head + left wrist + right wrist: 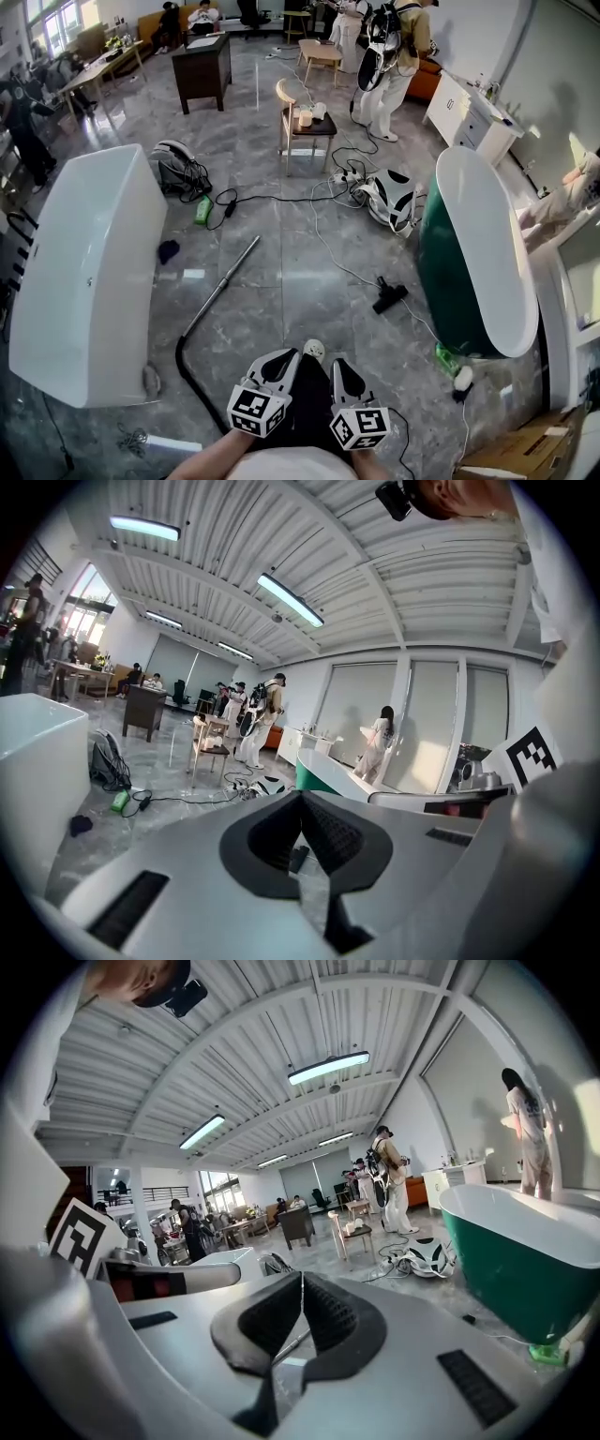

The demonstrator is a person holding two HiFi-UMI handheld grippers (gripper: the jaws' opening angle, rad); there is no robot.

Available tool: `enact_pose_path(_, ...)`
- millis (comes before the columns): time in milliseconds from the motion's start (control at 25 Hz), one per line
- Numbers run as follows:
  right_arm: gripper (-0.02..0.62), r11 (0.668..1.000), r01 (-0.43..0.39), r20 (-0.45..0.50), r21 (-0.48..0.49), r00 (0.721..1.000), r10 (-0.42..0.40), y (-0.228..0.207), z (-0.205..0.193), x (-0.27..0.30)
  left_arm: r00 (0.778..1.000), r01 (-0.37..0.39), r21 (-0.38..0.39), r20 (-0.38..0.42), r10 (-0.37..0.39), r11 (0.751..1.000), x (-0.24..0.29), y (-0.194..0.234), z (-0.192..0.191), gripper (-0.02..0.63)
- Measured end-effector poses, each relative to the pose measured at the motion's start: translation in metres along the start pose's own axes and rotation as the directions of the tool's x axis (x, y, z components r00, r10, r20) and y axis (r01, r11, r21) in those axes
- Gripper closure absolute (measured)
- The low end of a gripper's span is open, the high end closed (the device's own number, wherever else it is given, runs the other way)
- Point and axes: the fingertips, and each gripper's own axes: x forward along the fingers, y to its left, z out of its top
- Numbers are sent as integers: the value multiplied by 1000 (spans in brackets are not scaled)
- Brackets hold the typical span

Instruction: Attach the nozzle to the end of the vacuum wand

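left gripper (297,354), right gripper (335,363): closed, empty | silver metal vacuum wand (221,286), black plastic nozzle (389,296): well apart (white cable (333,258) between)

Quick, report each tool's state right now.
Left tool: closed, holding nothing.
Right tool: closed, holding nothing.

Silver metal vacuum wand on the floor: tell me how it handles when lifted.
The silver metal vacuum wand lies straight, so probably stiff. Its round tube may roll on the glossy floor. The curved black hose at its end likely drags.
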Motion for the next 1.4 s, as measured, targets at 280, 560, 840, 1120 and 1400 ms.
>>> enact_pose_path(280,580,1000,-19,20,4,1000,19,-28,34,57,998,-68,-23,-4,68,997,46,37,25,597)
enact_pose_path(560,580,995,60,-27,74,998,-58,-94,72,123,995,-99,-29,23,100,995,111,63,63,597)
enact_pose_path(840,580,995,20,-35,96,999,-16,-129,97,167,986,-150,-48,70,153,987,158,84,86,597)
enact_pose_path(1120,580,991,8,-62,137,998,0,-165,90,200,975,-201,-59,80,205,978,193,96,82,597)
enact_pose_path(1400,581,984,1,-94,178,995,16,-184,87,217,975,-216,-55,42,218,975,209,97,76,597)
